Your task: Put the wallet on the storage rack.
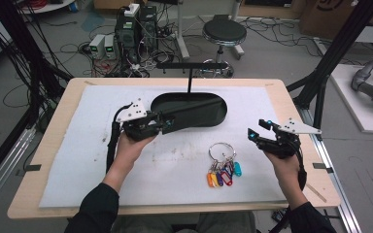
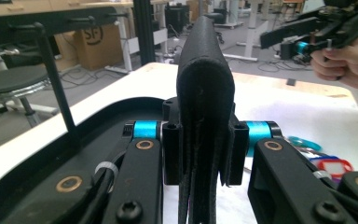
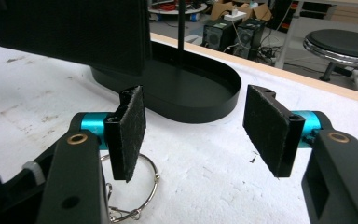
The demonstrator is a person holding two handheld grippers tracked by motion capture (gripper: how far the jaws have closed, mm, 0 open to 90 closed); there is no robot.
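Observation:
My left gripper point(image 1: 167, 122) is shut on a flat black folded wallet point(image 1: 194, 108), gripping one end. The wallet is held on edge above a black oval tray point(image 1: 204, 121) at the back middle of the table. In the left gripper view the pads point(image 2: 172, 149) press both faces of the wallet point(image 2: 205, 70). My right gripper point(image 1: 258, 128) hovers at the right with its jaws open and nothing between them point(image 3: 196, 126). From there the wallet point(image 3: 70, 32) hangs over the tray point(image 3: 209, 105). A metal key ring point(image 1: 222, 153) with several coloured tags lies on the mat near the right gripper.
A thin black T-shaped post point(image 1: 189, 80) rises from the tray's far side. A white foam mat point(image 1: 175, 165) covers most of the wooden table point(image 1: 53, 145). A stool point(image 1: 224, 33) and computer boxes point(image 1: 136, 29) stand on the floor beyond the far edge.

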